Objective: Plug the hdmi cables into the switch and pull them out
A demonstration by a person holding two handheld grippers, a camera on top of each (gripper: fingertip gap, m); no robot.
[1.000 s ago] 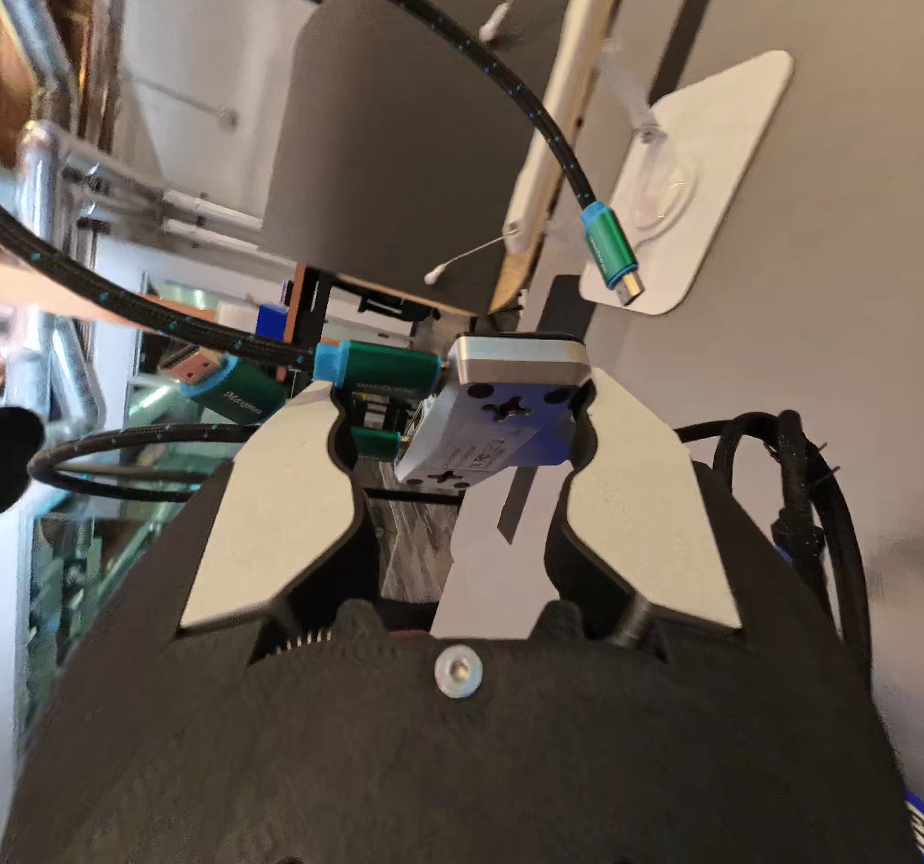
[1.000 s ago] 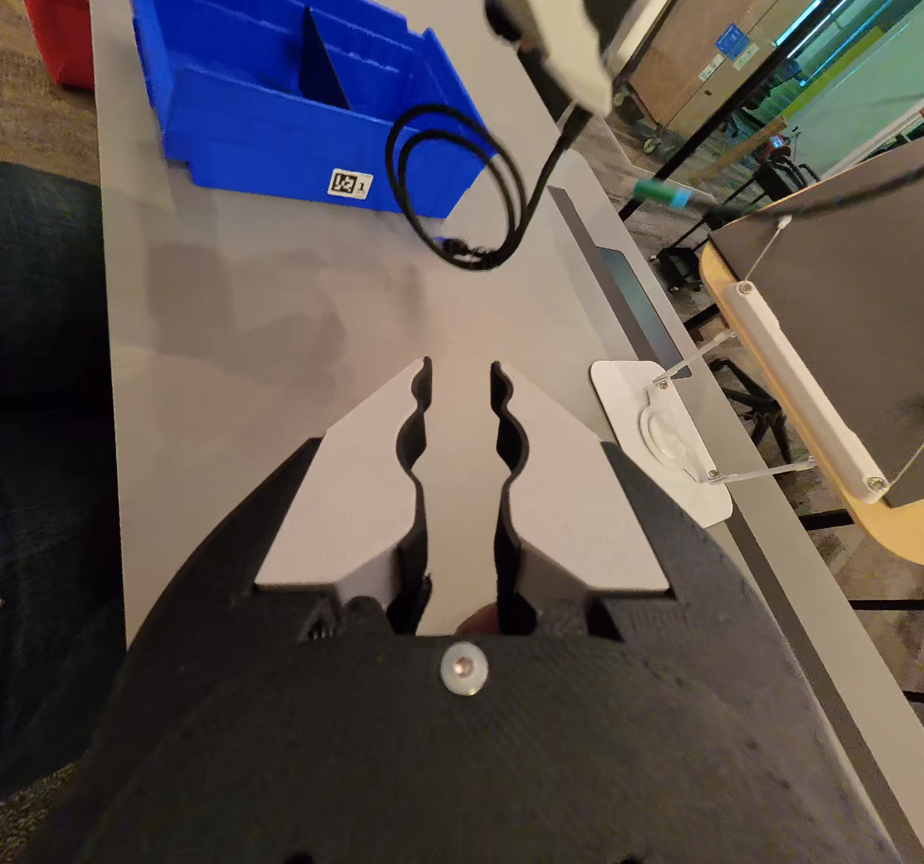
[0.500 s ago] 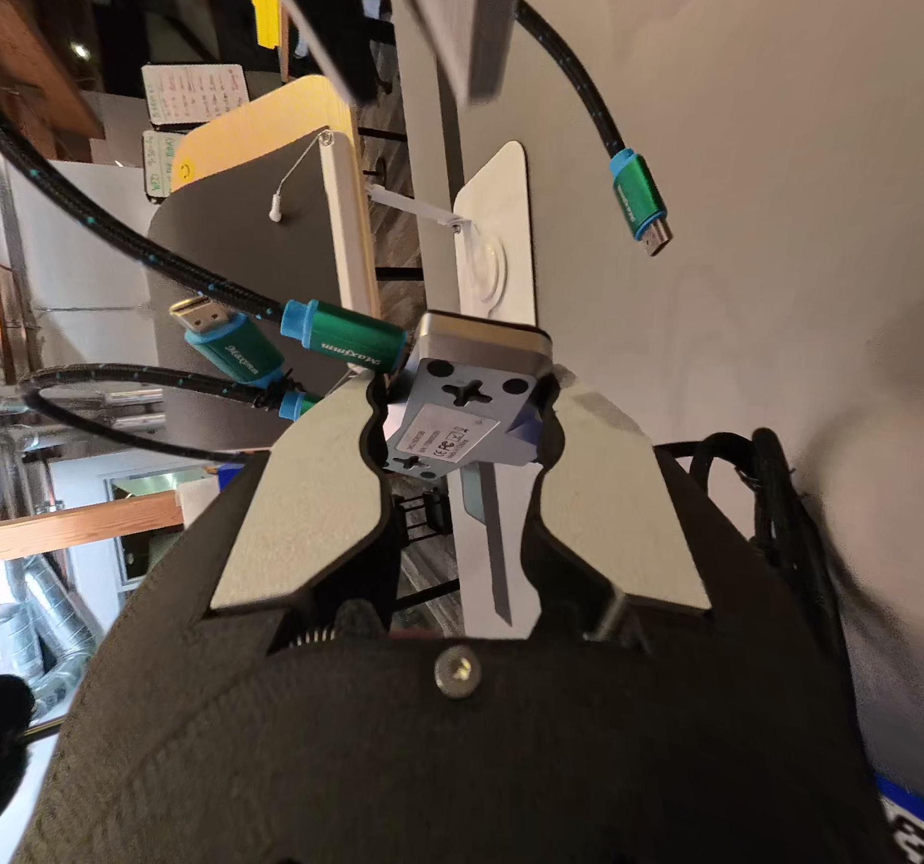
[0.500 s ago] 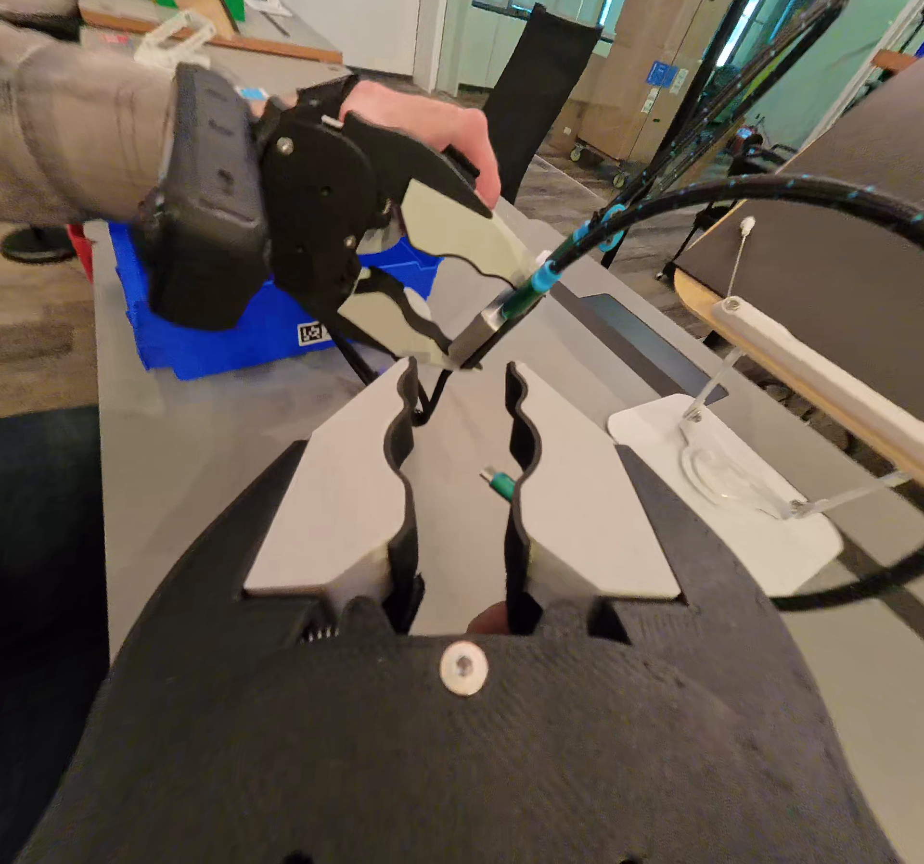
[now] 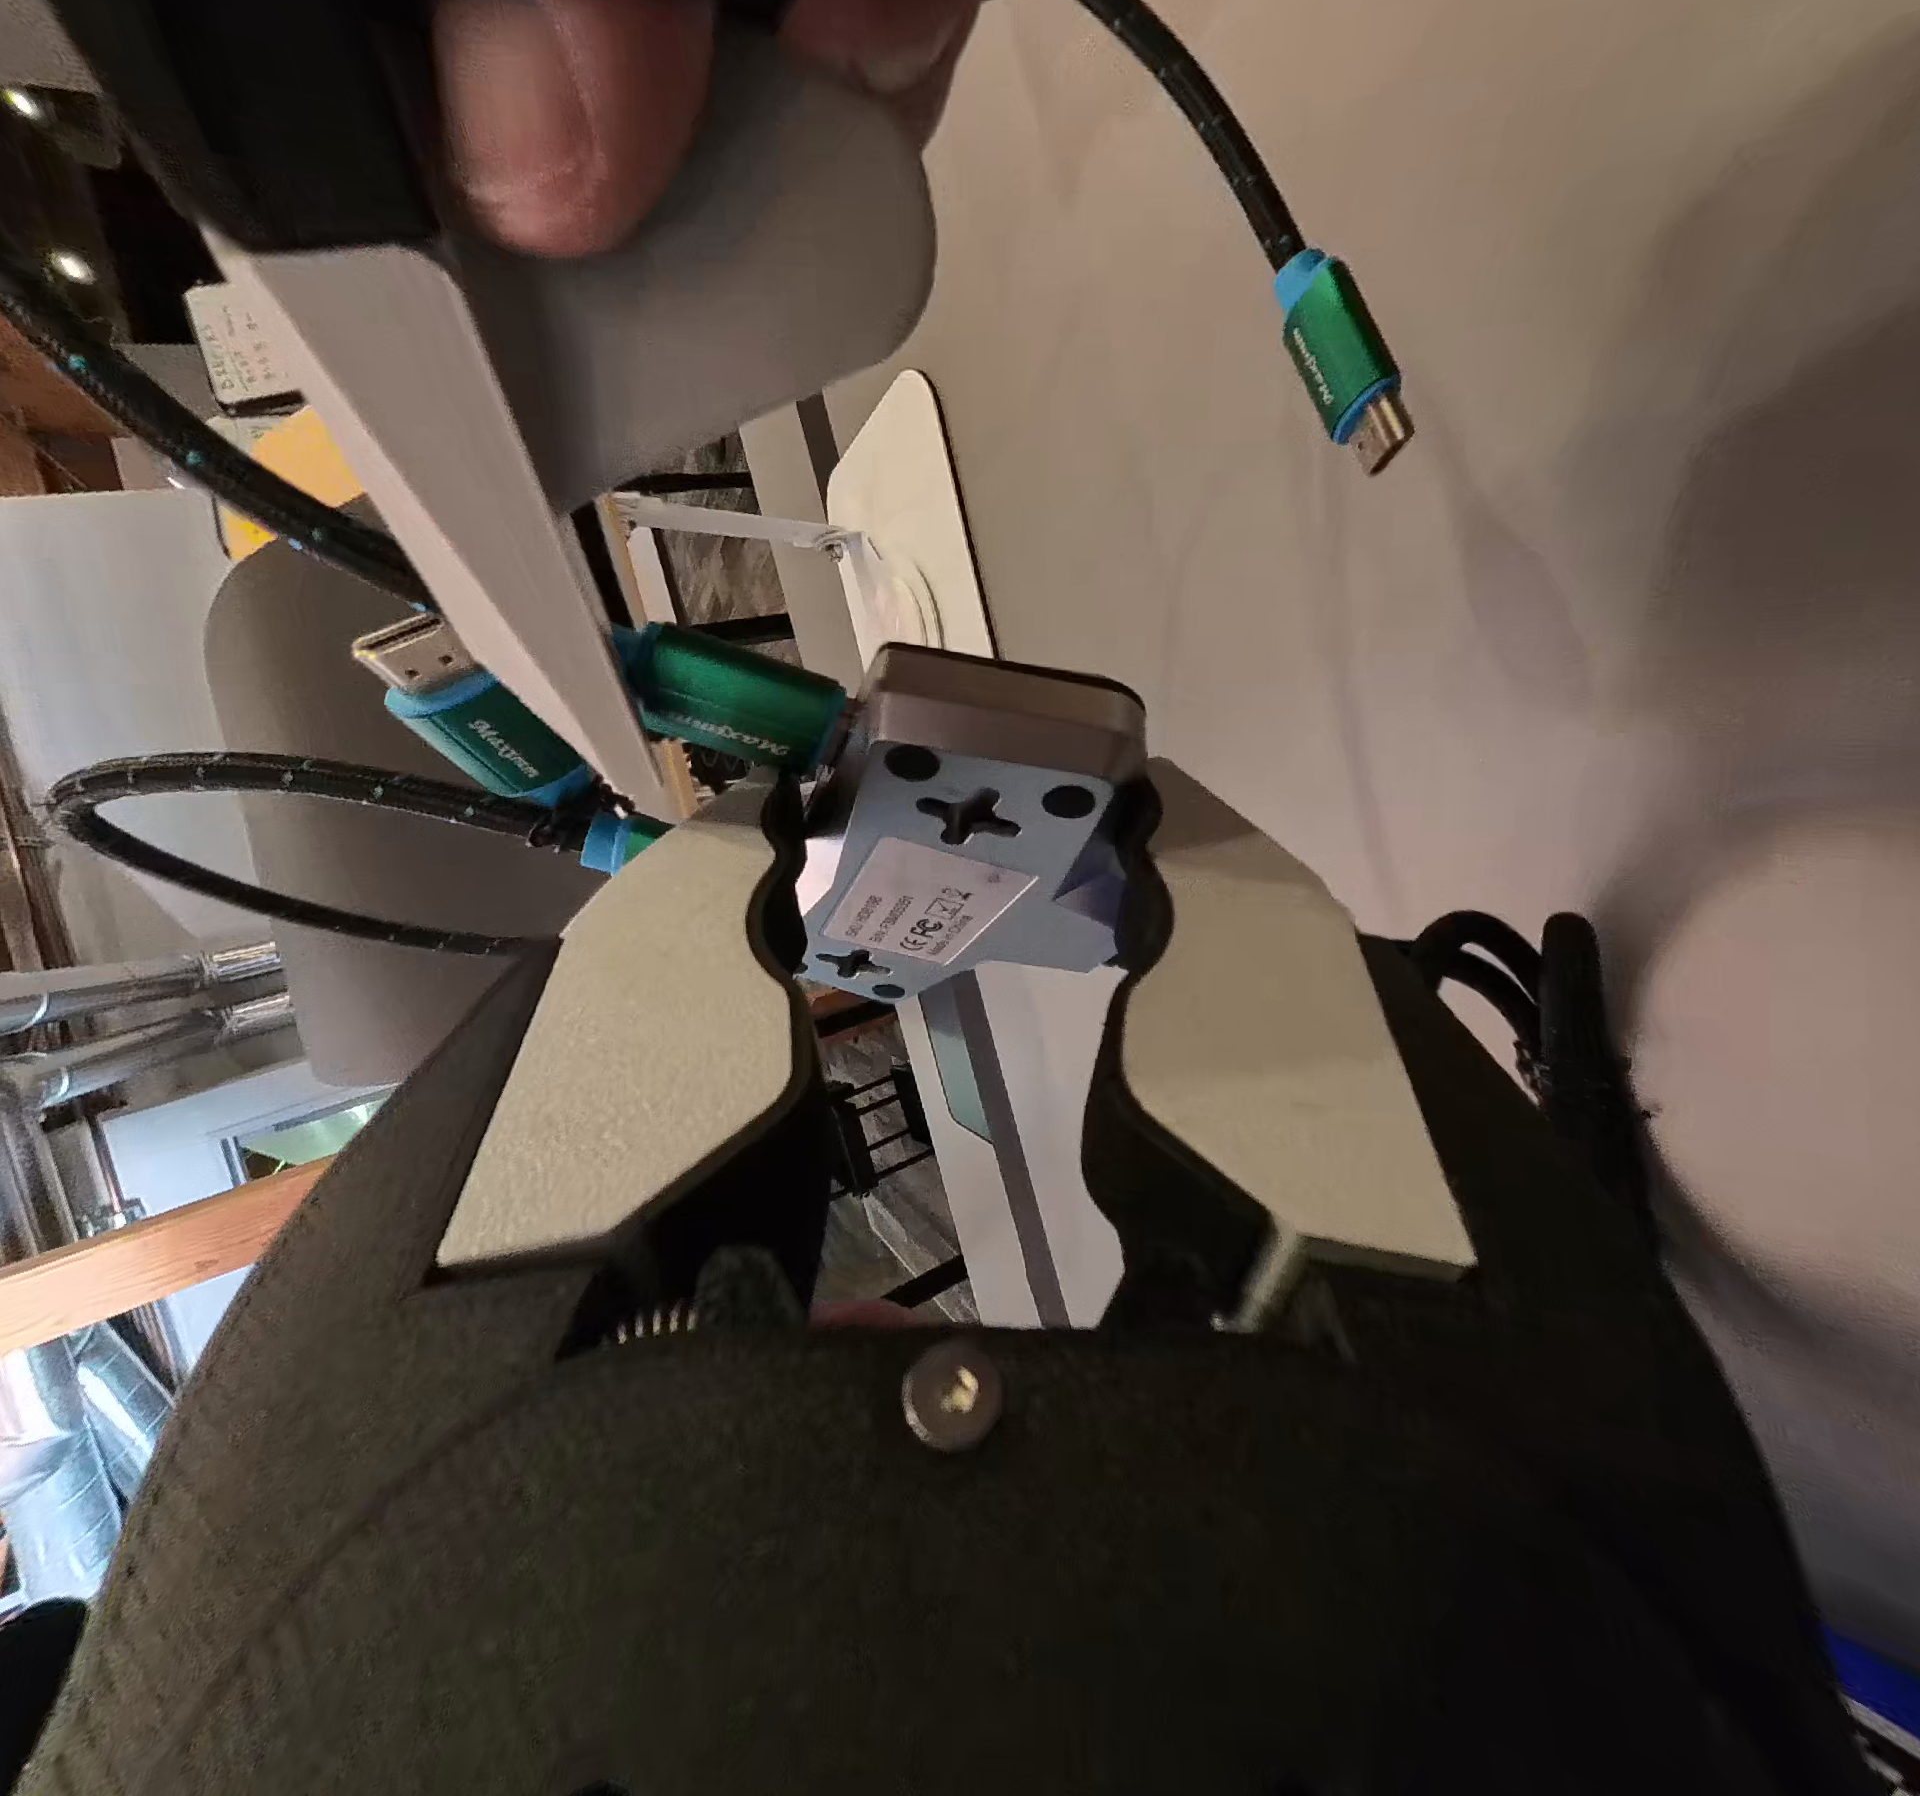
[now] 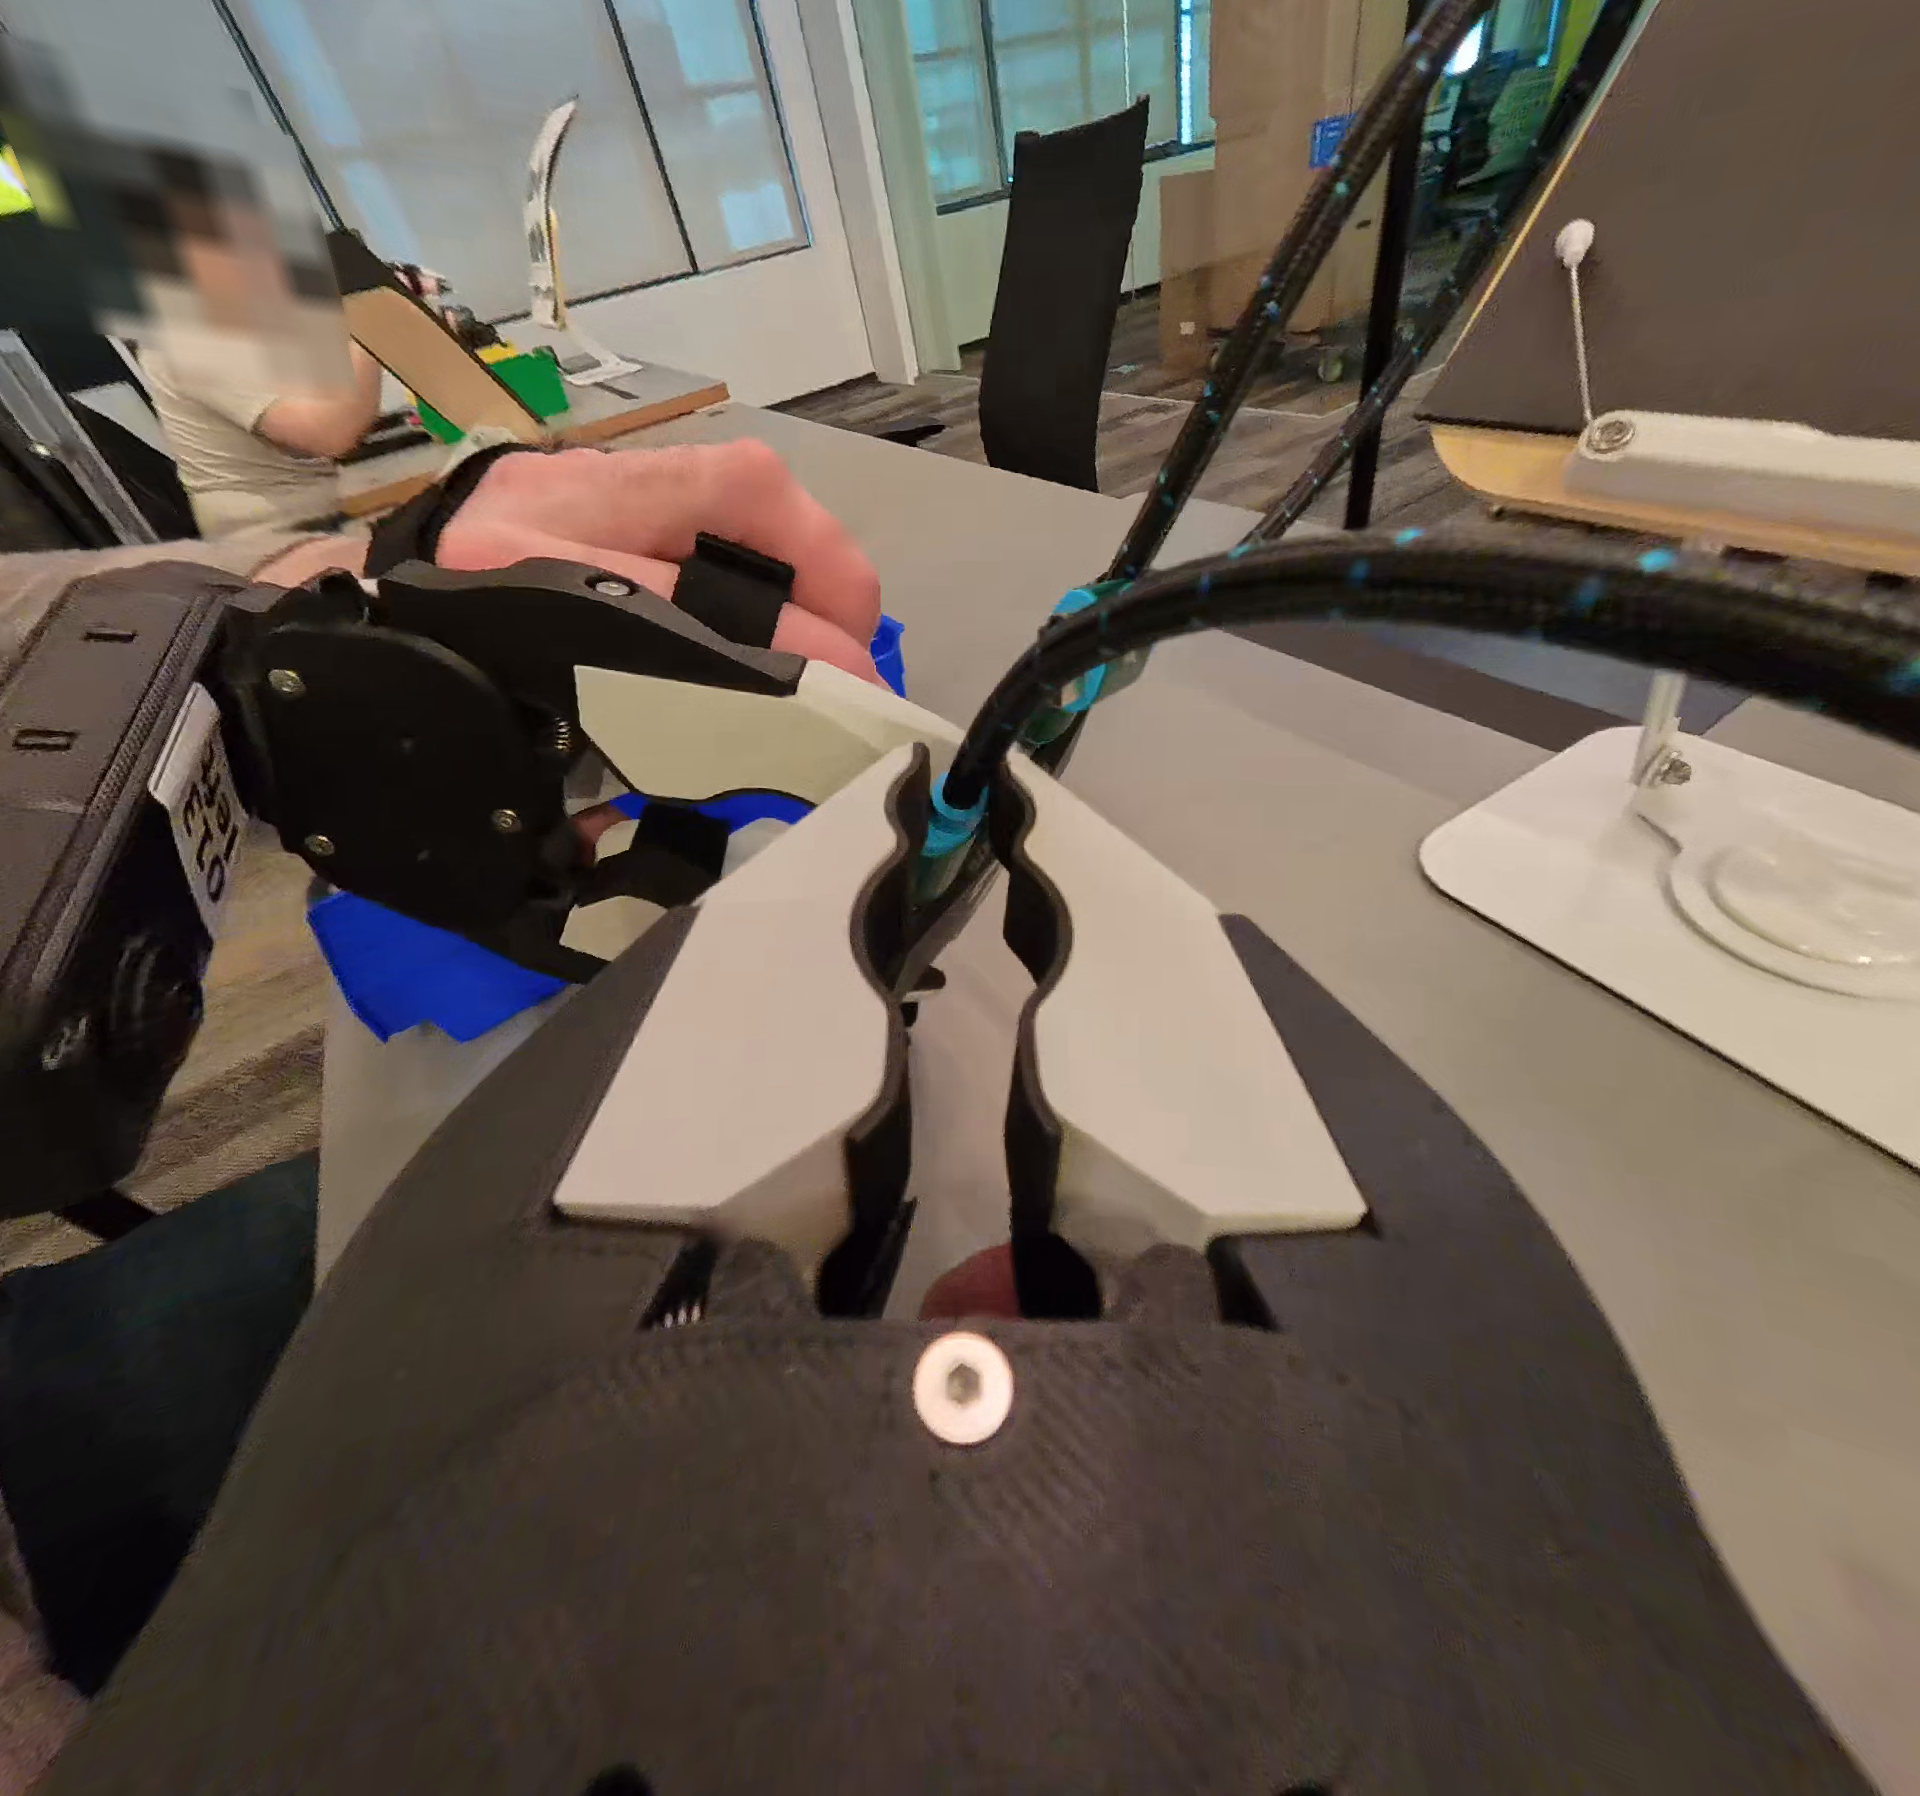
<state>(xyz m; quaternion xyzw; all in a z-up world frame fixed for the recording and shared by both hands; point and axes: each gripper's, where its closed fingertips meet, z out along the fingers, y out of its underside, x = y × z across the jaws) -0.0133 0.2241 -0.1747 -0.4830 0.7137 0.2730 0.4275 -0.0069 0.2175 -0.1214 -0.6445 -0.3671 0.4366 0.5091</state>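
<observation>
Two claws now meet: left claw (image 5: pixel 961 858) grips the switch (image 5: pixel 971 847); right claw (image 6: pixel 961 811), newly arrived, straddles a plugged-in green plug (image 6: pixel 940 858), not yet clamped, ready for pulling.

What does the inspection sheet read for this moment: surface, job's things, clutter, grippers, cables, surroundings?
Surface: grey table.
Job's things: HDMI switch, held off the table; green plug seated in it.
Clutter: blue bin; white stand plate.
Grippers: left gripper shut on HDMI switch; right gripper has its fingers around a green plug, contact unclear.
Cables: loose plug dangling; second free plug; black coil.
Surroundings: seated person, black chair, windows.
</observation>
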